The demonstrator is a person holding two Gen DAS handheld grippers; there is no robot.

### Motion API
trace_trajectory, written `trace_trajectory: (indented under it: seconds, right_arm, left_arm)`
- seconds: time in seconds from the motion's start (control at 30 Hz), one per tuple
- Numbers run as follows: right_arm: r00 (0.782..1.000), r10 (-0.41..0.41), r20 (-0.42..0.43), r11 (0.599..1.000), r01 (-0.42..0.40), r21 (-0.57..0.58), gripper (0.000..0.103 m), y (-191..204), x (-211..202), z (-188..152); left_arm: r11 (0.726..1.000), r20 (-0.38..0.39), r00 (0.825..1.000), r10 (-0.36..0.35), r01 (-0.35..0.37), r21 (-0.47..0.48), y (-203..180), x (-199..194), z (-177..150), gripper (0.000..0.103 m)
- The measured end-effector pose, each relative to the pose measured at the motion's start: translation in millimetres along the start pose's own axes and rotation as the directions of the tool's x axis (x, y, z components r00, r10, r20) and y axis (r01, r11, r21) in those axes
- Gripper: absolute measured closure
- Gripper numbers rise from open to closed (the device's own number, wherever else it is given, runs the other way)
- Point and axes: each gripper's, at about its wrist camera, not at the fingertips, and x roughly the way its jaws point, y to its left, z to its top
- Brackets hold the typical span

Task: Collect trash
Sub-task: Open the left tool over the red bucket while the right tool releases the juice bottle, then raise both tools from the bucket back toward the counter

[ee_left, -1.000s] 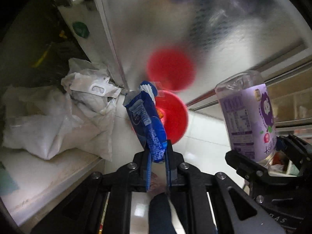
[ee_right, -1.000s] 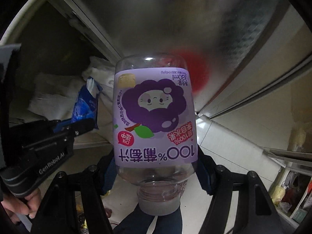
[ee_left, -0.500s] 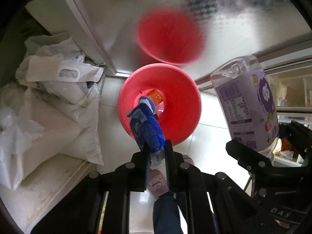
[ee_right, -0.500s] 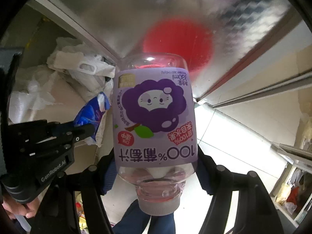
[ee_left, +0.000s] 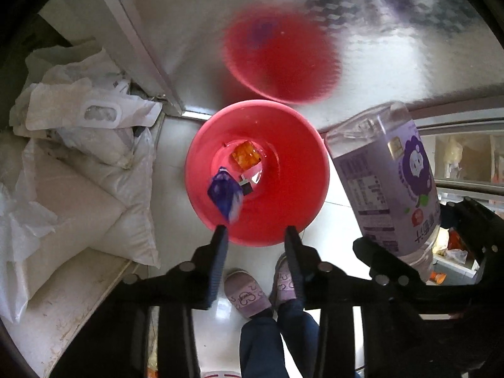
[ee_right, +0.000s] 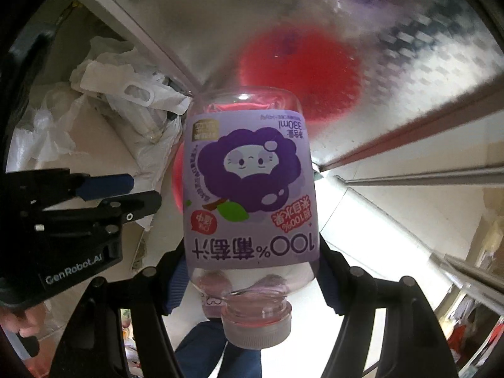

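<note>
A red bin (ee_left: 283,208) stands on the floor right under my left gripper (ee_left: 255,230). Its jaws are opening and nothing is between them. The blue snack wrapper (ee_left: 225,193) is loose just beyond the fingertips, over the bin's mouth. An orange wrapper (ee_left: 245,156) lies at the bin's bottom. My right gripper (ee_right: 252,267) is shut on a clear juice bottle (ee_right: 249,182) with a purple label, held cap towards the camera. In the left wrist view that bottle (ee_left: 387,182) hangs to the right of the bin. In the right wrist view the left gripper (ee_right: 143,192) is at the left.
White plastic bags (ee_left: 78,145) are heaped on a ledge left of the bin. A shiny steel panel (ee_left: 393,47) behind it mirrors the bin in red. The person's slippers (ee_left: 245,293) stand on the tiled floor below the bin. Cluttered shelves (ee_left: 456,157) are at the right.
Both grippers have come down over the red bin. The left jaws have parted and the blue wrapper has slipped out towards the bin. The bottle stays gripped.
</note>
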Motion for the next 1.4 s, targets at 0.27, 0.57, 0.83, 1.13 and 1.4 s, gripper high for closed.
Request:
trace_trajectory:
  seconds: [0.27, 0.57, 0.83, 1.13, 1.4]
  right_arm:
    - [1.0, -0.018, -0.014, 1.0, 0.018, 0.019, 0.028, -6.4, 6.7, -5.7]
    - [1.0, 0.018, 0.013, 0.998, -0.019, 0.062, 0.02, -11.0, -5.3, -8.6]
    - [0.998, 0.015, 0.064, 0.999, -0.018, 0.046, 0.019, -8.2, -42.0, -14.1]
    - [0.988, 0.008, 0.152, 1.0, -0.005, -0.017, 0.016, -0.6, -111.2, -24.2]
    - [0.971, 0.007, 0.237, 0.997, 0.01, -0.073, 0.012, 10.1, -204.6, -42.5]
  left_arm:
    - [1.0, -0.016, 1.0, -0.009, 0.009, 0.01, 0.8, 5.2, -1.0, 0.068]
    - [1.0, 0.02, 1.0, 0.002, -0.002, -0.009, 5.8, -7.5, -5.6, 0.051]
    - [1.0, 0.06, 0.998, 0.029, -0.029, 0.002, -3.9, -37.8, -18.9, 0.033]
    - [0.997, 0.183, 0.981, 0.066, -0.059, -0.045, -17.8, -120.1, -46.7, 0.021]
    - [0.994, 0.273, 0.958, 0.094, -0.074, -0.083, -42.4, -221.6, -80.6, 0.017]
